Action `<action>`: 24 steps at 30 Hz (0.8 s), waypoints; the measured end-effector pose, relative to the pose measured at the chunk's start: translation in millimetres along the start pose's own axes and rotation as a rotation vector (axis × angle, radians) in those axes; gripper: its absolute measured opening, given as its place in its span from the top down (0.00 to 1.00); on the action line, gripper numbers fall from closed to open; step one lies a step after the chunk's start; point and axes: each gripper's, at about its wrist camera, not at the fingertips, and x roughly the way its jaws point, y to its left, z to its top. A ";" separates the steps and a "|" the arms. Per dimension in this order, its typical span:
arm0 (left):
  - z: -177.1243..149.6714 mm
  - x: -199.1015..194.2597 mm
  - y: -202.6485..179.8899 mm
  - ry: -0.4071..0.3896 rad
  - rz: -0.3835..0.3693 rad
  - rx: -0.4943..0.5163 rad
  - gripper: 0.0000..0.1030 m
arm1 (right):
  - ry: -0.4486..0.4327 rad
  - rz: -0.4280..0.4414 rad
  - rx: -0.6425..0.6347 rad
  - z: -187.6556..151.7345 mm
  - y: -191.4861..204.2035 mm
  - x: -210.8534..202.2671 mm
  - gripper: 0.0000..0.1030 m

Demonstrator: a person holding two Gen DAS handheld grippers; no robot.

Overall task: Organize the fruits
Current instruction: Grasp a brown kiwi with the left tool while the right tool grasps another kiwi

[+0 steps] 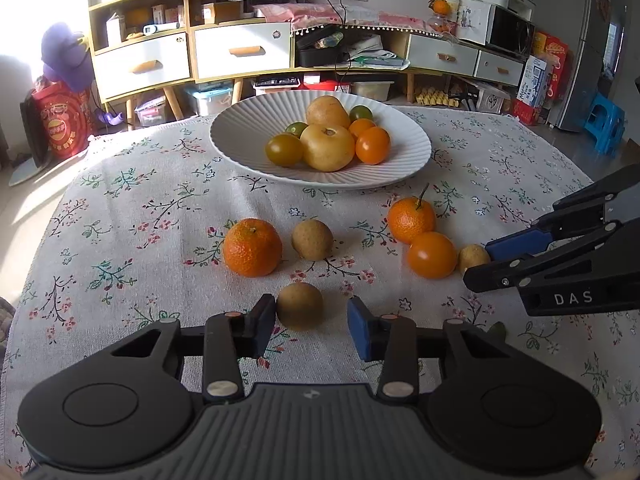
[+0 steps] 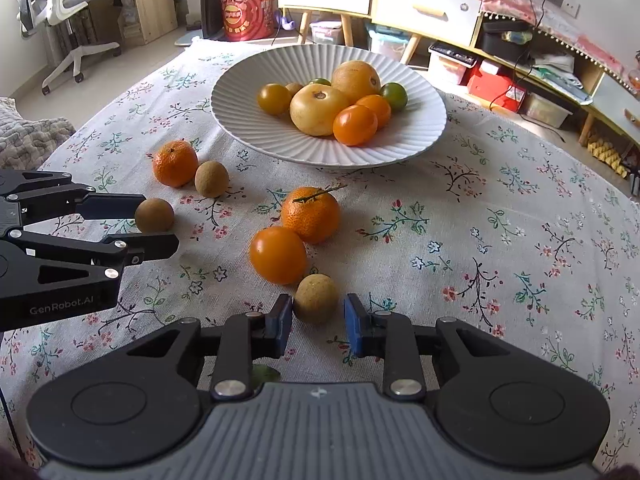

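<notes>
Loose fruit lies on the floral tablecloth in front of a white ribbed plate (image 1: pixel 240 136) that holds several fruits. My left gripper (image 1: pixel 311 310) is low over the cloth with a brown longan (image 1: pixel 300 306) between its blue pads. The left pad touches it, and cloth shows between the fruit and the right pad. My right gripper (image 2: pixel 318 312) is shut on another longan (image 2: pixel 316 298), which rests on the cloth beside an orange tomato (image 2: pixel 278 254). Two mandarins (image 1: pixel 252 246) (image 1: pixel 412 218) and a third longan (image 1: pixel 312 239) lie loose between the grippers and the plate.
The right gripper (image 1: pixel 479 264) enters the left wrist view from the right edge, and the left gripper (image 2: pixel 160 224) enters the right wrist view from the left. Beyond the table stand a drawer cabinet (image 1: pixel 240 52), an office chair (image 2: pixel 72 0) and a blue stool (image 1: pixel 606 120).
</notes>
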 end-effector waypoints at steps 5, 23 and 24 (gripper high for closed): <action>1.1 -0.6 1.7 -0.002 0.001 -0.004 0.80 | -0.002 0.004 -0.001 0.7 0.5 -0.7 0.78; 19.0 6.3 -10.9 0.088 0.029 0.044 0.87 | 0.006 -0.005 0.014 7.6 0.8 -10.2 0.79; 19.8 6.5 -10.0 0.095 0.022 0.040 0.88 | 0.006 -0.004 0.016 8.2 0.3 -10.9 0.79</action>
